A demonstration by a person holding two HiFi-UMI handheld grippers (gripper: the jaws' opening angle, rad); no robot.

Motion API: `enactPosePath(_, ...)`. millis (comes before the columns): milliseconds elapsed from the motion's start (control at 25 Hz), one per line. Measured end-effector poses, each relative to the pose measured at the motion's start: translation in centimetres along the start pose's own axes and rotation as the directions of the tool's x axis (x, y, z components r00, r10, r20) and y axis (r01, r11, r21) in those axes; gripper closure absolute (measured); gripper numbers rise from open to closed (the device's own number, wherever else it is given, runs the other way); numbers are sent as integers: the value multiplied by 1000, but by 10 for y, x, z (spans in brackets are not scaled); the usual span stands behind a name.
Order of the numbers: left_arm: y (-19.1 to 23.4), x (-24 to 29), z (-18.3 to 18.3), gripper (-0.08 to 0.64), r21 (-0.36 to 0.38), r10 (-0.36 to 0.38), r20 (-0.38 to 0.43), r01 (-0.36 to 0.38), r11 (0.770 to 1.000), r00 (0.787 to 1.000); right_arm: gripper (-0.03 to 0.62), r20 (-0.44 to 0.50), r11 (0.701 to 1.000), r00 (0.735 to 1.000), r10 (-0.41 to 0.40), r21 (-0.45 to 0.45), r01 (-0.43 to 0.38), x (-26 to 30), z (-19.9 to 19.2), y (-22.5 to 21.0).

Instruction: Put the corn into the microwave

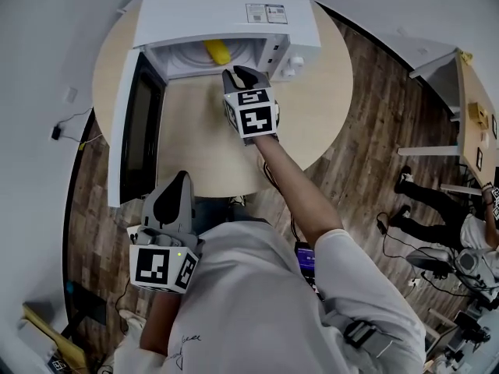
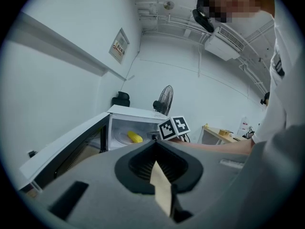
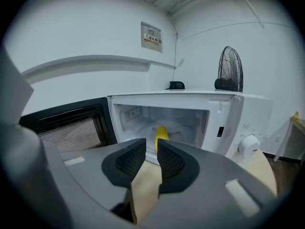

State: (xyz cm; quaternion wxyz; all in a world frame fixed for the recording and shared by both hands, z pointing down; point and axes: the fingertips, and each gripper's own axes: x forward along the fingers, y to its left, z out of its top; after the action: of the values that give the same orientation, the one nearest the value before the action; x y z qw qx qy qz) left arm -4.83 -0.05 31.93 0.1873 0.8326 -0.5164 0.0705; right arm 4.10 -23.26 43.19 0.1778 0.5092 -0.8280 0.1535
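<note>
- Left gripper (image 1: 179, 184), close to the person's body: jaws closed tip to tip, nothing held. In its own view (image 2: 155, 144) the gripper body fills the lower frame and hides the near table. The hand holding it cannot be made out under its marker cube.
- Right gripper (image 1: 238, 72), held out over the table just in front of the microwave opening: jaws a narrow slot apart and empty (image 3: 151, 144). The hand is hidden behind its marker cube; only the forearm shows.
- Table (image 1: 312, 123): round, light wood. Its near edge is covered by the person's shoulder.
- Door (image 1: 136, 131): swung fully open to the left. In the right gripper view (image 3: 71, 123) its lower part is cut off by the gripper body.
- Microwave (image 1: 226, 10): white, on the far side of the table. From the head view its top hides most of the cavity.
- Corn (image 1: 216, 51): yellow, lying inside the cavity on the turntable, touching neither gripper. The right gripper view (image 3: 161, 132) shows only its upper end above the jaws; the left gripper view (image 2: 135, 137) shows it small but whole.
- Fan (image 3: 230, 73): beyond the microwave, its base hidden.
- Count: two grippers, one corn, one microwave, one door, one table, one fan.
</note>
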Motion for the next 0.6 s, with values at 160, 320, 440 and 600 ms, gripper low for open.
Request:
enactPosePath(160,-7,-3,-2,571,8,-6,5,6,1000,1000,520,1,1000,1000,10,10,-10,-17,-1,-2)
enactPosePath(320,-13,-8,-6,571,19,-4,-3,4,1000,1000,551,-3,1000,1000,10,-11,-10,-33,-5,-5)
enactPosePath(440,-15,-9,-8,571,18,1,-2,-1,1000,1000,566,6,1000,1000,-2,-18,2,-44,-6,-9)
enactPosePath(600,-20,-11,-10,571,16,-1,0,1,1000,1000,580,10,1000,1000,10,-19,-10,-60,-11,-9)
